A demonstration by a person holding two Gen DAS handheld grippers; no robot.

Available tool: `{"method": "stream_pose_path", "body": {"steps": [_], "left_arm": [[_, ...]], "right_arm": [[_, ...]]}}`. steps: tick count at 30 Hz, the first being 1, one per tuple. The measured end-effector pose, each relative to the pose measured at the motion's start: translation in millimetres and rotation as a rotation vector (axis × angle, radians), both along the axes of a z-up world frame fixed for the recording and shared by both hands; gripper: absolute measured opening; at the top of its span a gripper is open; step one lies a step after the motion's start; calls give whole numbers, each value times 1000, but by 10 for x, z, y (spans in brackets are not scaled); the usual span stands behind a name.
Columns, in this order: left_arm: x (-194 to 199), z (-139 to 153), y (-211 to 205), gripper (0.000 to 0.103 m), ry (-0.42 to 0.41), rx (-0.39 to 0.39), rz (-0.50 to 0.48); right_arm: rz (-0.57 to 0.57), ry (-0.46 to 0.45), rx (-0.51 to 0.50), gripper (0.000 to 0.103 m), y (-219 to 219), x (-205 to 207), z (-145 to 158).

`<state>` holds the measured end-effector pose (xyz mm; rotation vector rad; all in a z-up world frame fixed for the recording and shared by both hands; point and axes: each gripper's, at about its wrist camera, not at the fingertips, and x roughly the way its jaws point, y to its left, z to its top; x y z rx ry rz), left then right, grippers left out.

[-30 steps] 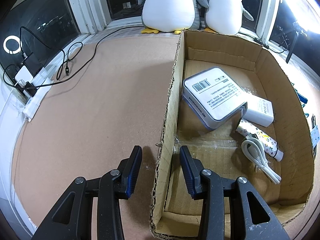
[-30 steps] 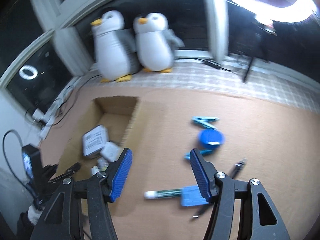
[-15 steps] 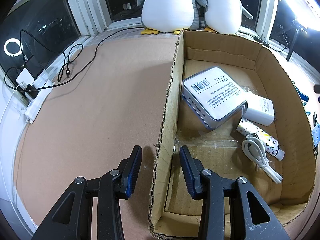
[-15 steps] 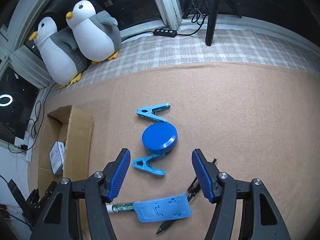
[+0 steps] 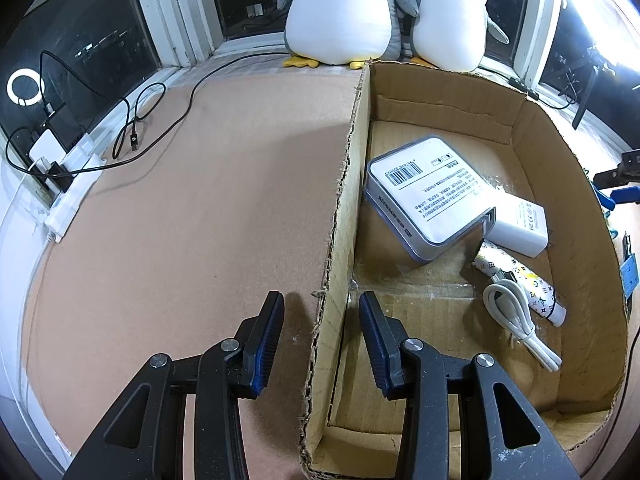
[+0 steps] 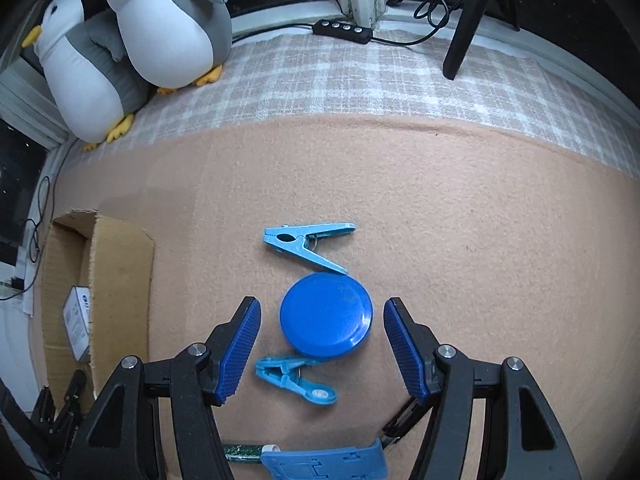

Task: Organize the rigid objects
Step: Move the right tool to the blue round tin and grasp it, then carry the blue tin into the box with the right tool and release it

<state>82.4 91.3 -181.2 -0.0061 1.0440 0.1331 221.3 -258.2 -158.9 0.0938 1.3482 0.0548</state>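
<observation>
On the tan felt lies a round blue disc point(image 6: 326, 314), and my right gripper point(image 6: 321, 302) stands open around it, its pads clear of the rim on both sides. One light-blue clothespin point(image 6: 306, 242) lies just beyond the disc, another point(image 6: 294, 378) just in front of it. My left gripper point(image 5: 320, 296) is open and straddles the left wall of the cardboard box point(image 5: 560, 184), with gaps to both pads. In the box are a grey labelled case point(image 5: 428, 188), a white charger point(image 5: 518, 226), a patterned tube point(image 5: 520, 280) and a coiled white cable point(image 5: 516, 320).
A flat blue plastic piece point(image 6: 324, 462), a green-and-white tube point(image 6: 244, 450) and a black pen point(image 6: 400, 420) lie near the right gripper's base. Two plush penguins point(image 6: 168, 28) sit at the back. Black cables and a power strip point(image 5: 68, 168) run along the left sill.
The right gripper has swung down over the felt, and the blue disc now sits between its fingers. The left gripper and the box have not moved.
</observation>
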Motion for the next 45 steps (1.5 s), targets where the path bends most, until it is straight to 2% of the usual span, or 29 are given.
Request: {"method": "stream_pose_path", "body": {"steps": [22,28,31,38,45], "left_arm": [[2,-4,-4,43,-2,0,1],[1,-5,-7,43,-4,2,6],[4,-6,-9,43,-4,2,8],[0,-5,-13,43,-4,1,8],[-4,-3,0,43,-3,-6,6]], "right_arm": [[26,63,-50,59,136,124,-185],[28,76,-71,53,112,215,-199],[26,72,-80,46,118,263,-197],[28,45,-70,46,107,199,-176],[60,-39,-100,46,162,-122,100]]}}
